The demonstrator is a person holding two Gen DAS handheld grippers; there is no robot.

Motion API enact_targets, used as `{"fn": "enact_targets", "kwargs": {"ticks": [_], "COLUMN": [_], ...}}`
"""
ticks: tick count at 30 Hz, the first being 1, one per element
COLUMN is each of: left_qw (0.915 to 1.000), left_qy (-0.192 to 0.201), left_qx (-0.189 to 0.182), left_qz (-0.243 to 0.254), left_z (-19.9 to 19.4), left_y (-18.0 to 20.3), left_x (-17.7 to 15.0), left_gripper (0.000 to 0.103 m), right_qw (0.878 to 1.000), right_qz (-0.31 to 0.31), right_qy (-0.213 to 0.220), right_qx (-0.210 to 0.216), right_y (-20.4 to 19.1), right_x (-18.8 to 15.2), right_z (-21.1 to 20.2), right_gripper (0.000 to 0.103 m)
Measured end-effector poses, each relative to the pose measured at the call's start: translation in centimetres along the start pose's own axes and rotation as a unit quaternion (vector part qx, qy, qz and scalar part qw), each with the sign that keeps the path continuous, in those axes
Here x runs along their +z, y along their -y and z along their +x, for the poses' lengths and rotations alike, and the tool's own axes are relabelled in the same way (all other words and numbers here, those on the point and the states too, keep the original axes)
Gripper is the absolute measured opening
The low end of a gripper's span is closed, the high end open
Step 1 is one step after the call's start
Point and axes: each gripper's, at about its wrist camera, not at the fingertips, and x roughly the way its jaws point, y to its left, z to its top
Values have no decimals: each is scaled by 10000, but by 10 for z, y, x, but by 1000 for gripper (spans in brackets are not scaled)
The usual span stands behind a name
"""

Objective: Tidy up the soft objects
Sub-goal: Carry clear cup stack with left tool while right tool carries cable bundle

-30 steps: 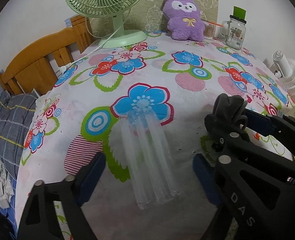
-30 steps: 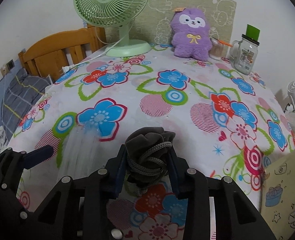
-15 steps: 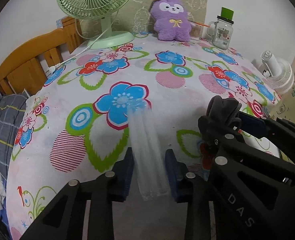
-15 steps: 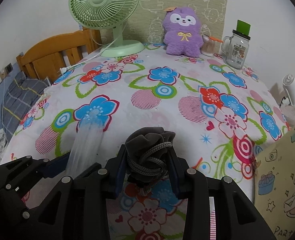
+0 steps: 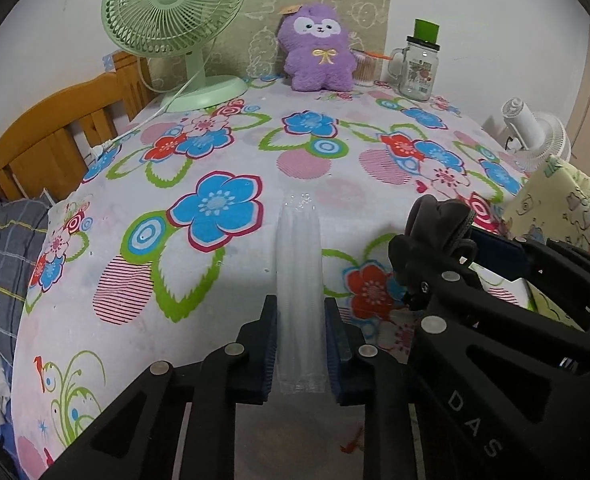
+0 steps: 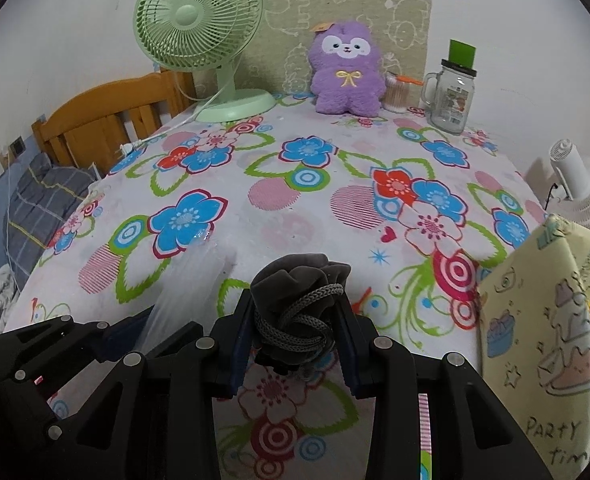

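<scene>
In the left wrist view the left gripper (image 5: 298, 344), low at center, has just been closing and now clamps a clear plastic sleeve (image 5: 298, 280) that juts up-frame over the floral tablecloth (image 5: 135, 320). In the right wrist view the right gripper (image 6: 295, 336), at lower center, stands partly closed around a grey drawstring pouch (image 6: 297, 292).

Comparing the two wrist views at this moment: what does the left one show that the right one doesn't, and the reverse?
Left wrist only: the left gripper shut on the clear plastic sleeve, both pads plainly visible; its jaws have just closed on it.

Right wrist only: the right gripper head-on, shut on the grey drawstring pouch, and the lettering on the yellow bag.

Both: the floral tablecloth, green fan, purple plush, glass jar, white fan, wooden headboard. Each view also catches the other gripper from the side.
</scene>
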Motion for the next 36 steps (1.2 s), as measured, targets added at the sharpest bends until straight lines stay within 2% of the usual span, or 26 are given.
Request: {"fn": "enact_targets", "kwargs": {"ticks": [36], "left_qw": [9974], "left_qy": [581], "left_qx": [-123], "left_qz": [409], "left_z": [-78], "left_y": [62], "left_x": [-11], "left_gripper": [20], "right_qw": [9971], "right_qz": [240], "right_qy": [673], "right_qx": [-249], "right_y": [37], "right_x": [-25], "right_z": [-102], "right_gripper": [41]}}
